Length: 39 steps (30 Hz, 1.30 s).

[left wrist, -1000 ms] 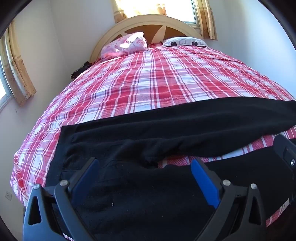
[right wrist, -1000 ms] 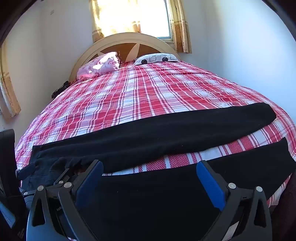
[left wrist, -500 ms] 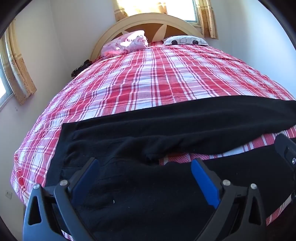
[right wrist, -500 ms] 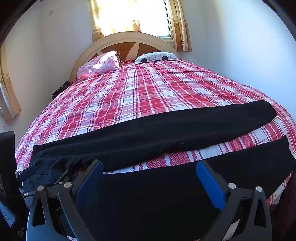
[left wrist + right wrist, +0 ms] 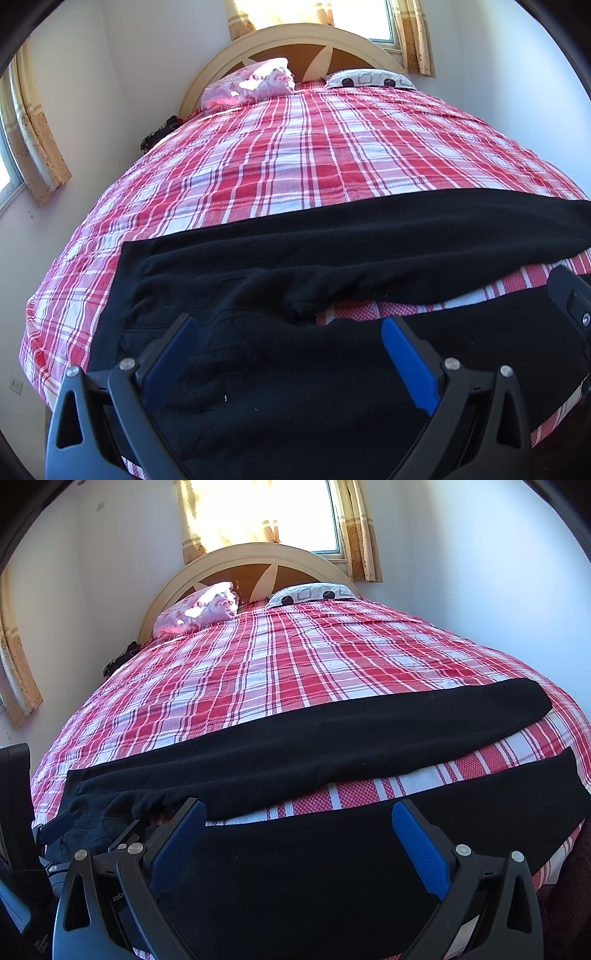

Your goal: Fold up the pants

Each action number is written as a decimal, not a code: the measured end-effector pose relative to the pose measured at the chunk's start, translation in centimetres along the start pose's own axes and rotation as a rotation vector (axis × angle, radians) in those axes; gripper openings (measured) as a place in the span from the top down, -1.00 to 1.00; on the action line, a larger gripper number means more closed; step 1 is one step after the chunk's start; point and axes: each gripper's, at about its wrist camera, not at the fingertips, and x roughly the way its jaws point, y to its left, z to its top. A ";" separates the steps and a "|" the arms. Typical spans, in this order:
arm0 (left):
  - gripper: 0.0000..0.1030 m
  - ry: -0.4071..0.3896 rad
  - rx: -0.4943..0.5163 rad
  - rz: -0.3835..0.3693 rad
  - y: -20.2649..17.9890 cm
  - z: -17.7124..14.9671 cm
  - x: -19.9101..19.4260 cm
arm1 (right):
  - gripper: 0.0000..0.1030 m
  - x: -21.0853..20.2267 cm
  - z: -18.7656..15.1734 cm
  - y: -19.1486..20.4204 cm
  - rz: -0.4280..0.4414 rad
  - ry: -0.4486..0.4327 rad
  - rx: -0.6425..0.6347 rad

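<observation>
Pants [image 5: 332, 258] lie spread across the near edge of the bed [image 5: 314, 155], waist left, legs apart and unfolded, so no fold is made yet; left claw [image 5: 288, 354] and right claw [image 5: 299, 834] both gape wide, holding nothing.

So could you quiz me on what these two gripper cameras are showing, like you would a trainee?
1. True or false: both the left gripper and the right gripper have their jaws spread wide, holding nothing.
2. How do the two legs of the black pants lie on the plaid bedspread?
A. stacked on each other
B. apart, with a strip of bedspread showing between them
C. rolled into a ball
3. Fill in: at the headboard there are a pink pillow and a ____ one with black shapes.

Key: 1 true; 2 B; 3 white
</observation>
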 end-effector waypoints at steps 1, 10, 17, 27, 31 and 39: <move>-0.98 0.000 -0.001 0.001 0.0 0.0 0.0 | -0.98 0.0 0.0 0.0 0.000 0.001 0.001; -0.98 0.001 0.000 0.000 -0.2 -0.2 0.0 | -0.98 0.0 0.0 0.0 0.001 0.005 0.005; -0.98 0.002 -0.001 -0.001 -0.2 -0.2 0.1 | -0.98 0.0 0.0 -0.1 0.002 0.007 0.004; -0.98 0.011 -0.003 -0.007 -0.4 -0.4 0.1 | -0.98 0.0 -0.1 0.0 0.002 0.010 0.002; -0.98 0.016 -0.004 -0.010 -0.3 -0.3 0.2 | -0.98 0.1 -0.2 0.0 0.002 0.011 0.001; -0.98 0.025 -0.004 -0.018 -0.3 -0.1 0.4 | -0.98 0.1 -0.3 0.2 0.001 0.014 -0.001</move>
